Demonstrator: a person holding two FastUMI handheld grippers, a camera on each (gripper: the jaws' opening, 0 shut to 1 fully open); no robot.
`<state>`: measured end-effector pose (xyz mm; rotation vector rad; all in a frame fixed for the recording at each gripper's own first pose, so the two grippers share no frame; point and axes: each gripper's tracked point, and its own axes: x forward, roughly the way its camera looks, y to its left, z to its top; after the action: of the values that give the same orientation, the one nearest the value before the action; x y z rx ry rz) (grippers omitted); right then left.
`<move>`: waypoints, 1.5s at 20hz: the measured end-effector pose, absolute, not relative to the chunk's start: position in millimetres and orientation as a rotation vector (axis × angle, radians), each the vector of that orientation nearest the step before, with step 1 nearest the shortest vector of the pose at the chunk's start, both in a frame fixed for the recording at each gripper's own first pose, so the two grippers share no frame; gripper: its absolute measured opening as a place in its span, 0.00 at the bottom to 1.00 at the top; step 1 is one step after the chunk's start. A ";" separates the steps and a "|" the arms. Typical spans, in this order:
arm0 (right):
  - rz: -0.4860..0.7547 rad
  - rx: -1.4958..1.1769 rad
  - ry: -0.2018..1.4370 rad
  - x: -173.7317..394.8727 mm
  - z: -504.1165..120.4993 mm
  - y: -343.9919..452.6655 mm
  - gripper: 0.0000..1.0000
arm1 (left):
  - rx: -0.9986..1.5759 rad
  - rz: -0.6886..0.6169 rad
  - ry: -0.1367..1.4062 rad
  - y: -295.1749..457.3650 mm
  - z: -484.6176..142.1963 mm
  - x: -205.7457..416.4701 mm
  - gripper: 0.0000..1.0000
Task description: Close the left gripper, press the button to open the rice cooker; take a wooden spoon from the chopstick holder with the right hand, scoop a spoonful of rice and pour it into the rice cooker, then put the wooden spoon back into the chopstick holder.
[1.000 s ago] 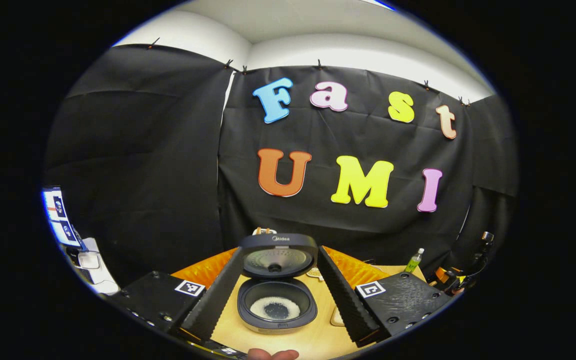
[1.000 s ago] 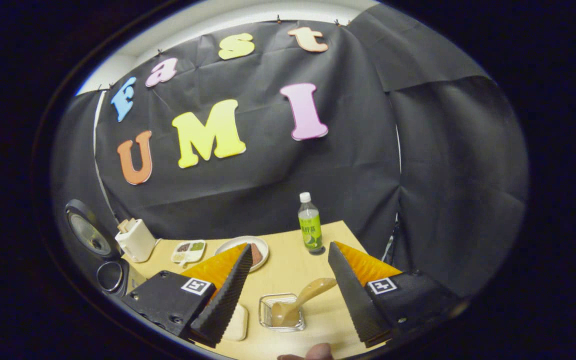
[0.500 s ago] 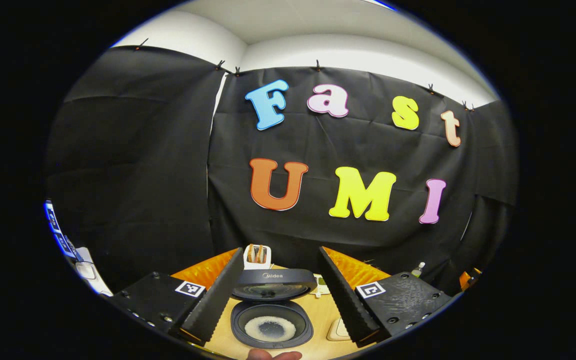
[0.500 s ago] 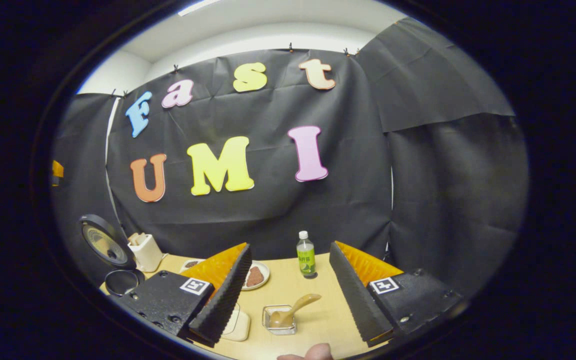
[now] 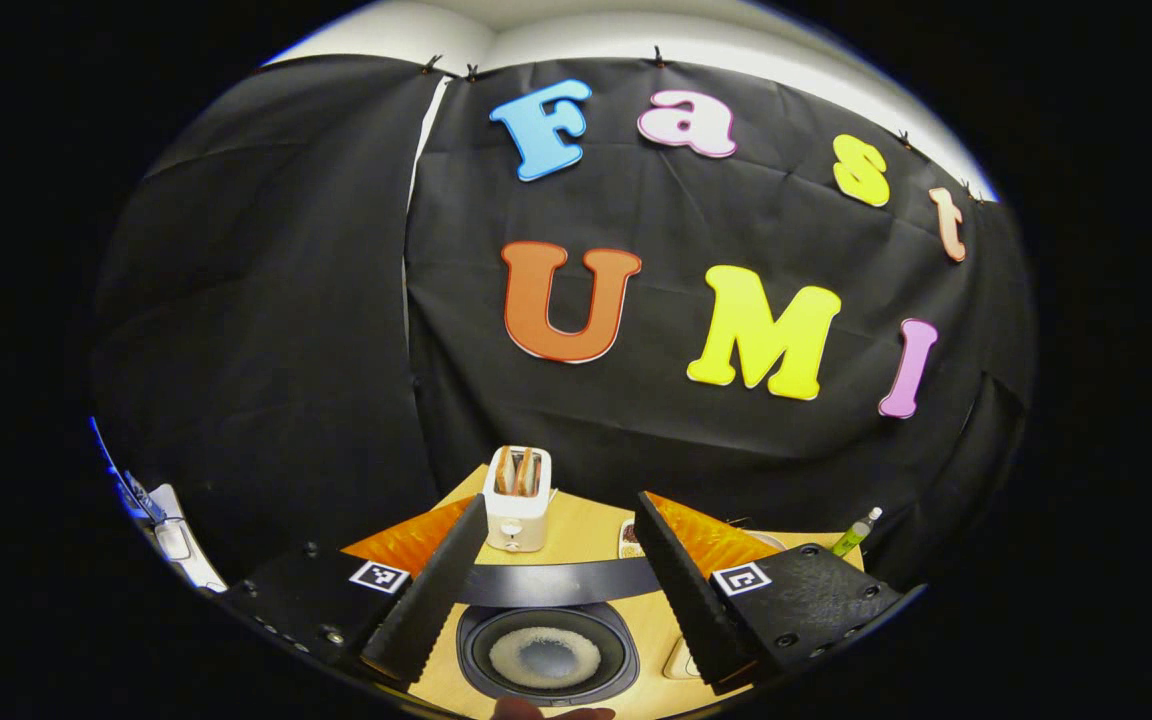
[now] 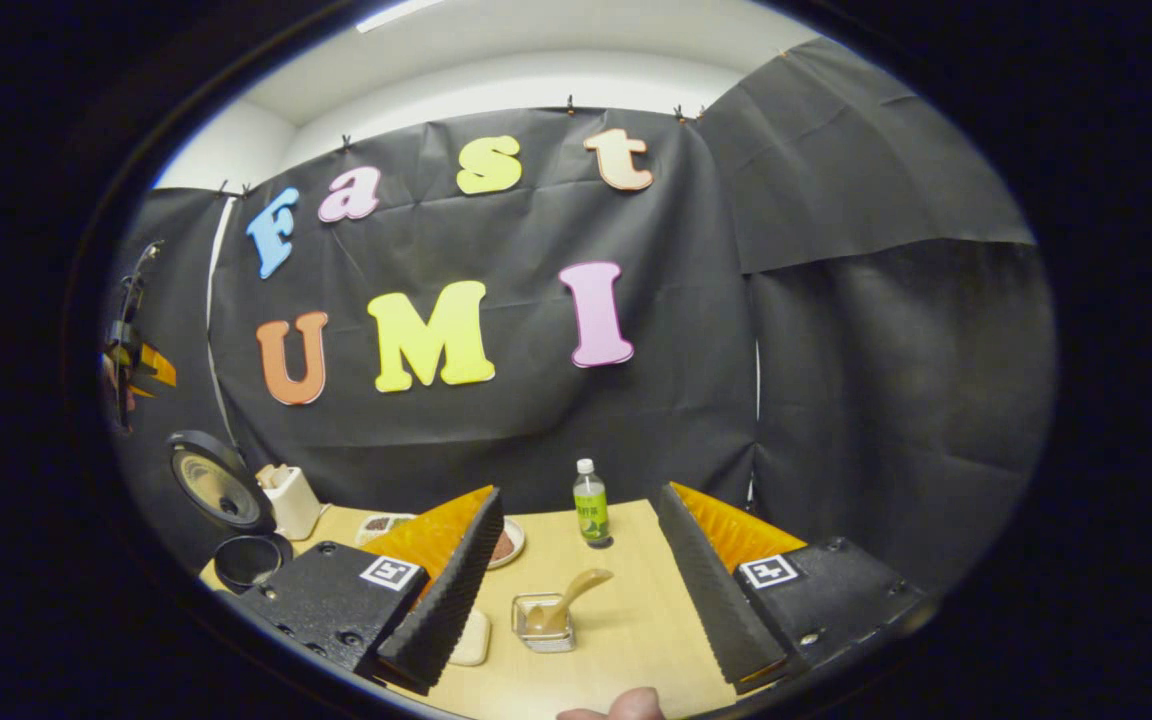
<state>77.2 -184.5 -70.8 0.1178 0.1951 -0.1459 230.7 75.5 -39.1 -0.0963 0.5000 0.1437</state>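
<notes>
- Between your left tongs (image 5: pixel 561 590), whose fingers stood wide apart with nothing in them, lay the open rice cooker (image 5: pixel 546 652): its pot sat low between the tips with a pale ring of rice in it.
- Its raised lid (image 5: pixel 561 582) crossed the gap edge-on, just above the pot.
- Beyond the lid, a white toaster (image 5: pixel 519 497) with slices in its slots stood on the tabletop (image 5: pixel 586 530).
- Ahead of your right tongs (image 6: pixel 576 600), also spread wide and empty, the wooden spoon (image 6: pixel 566 600) rested bowl-down in a small clear container (image 6: pixel 541 625), handle leaning toward the right finger, touching neither.
- Farther ahead stood a green bottle (image 6: pixel 590 502), upright.
- Left of the left finger you had the cooker's pot (image 6: pixel 248 560) and lid (image 6: pixel 216 482), and the white toaster (image 6: pixel 288 500) beside them.
- A fingertip (image 6: pixel 626 705) showed at the bottom edge.
</notes>
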 end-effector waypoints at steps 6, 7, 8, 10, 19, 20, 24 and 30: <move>-0.164 0.091 0.202 61.6 -67.1 -188.7 1.00 | -0.086 0.174 0.602 85.2 -76.9 240.3 0.95; -0.162 0.087 0.200 60.0 -66.0 -187.6 1.00 | -0.094 0.171 0.622 82.9 -83.6 238.7 0.95; -0.160 0.082 0.199 59.3 -64.7 -186.5 1.00 | -0.101 0.167 0.640 80.2 -91.7 234.0 0.95; -0.151 0.072 0.195 56.8 -62.3 -183.1 1.00 | -0.100 0.171 0.653 78.8 -99.6 222.0 0.95; -0.076 0.070 0.201 51.5 -62.4 -158.1 1.00 | -0.156 0.164 0.693 55.8 -127.0 150.3 0.97; -0.067 0.068 0.201 51.2 -62.1 -155.2 1.00 | -0.167 0.162 0.713 50.8 -135.8 135.3 0.96; -0.030 0.053 0.225 49.8 -71.3 -144.7 0.99 | -0.196 0.165 0.794 35.5 -179.7 81.3 0.96; 0.005 0.033 0.256 51.8 -80.4 -137.6 1.00 | -0.224 0.187 0.869 28.4 -228.2 50.8 0.97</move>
<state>51.8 -137.6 -80.4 0.0334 0.2558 0.0047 50.8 28.4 -228.2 -0.2240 0.8692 0.1868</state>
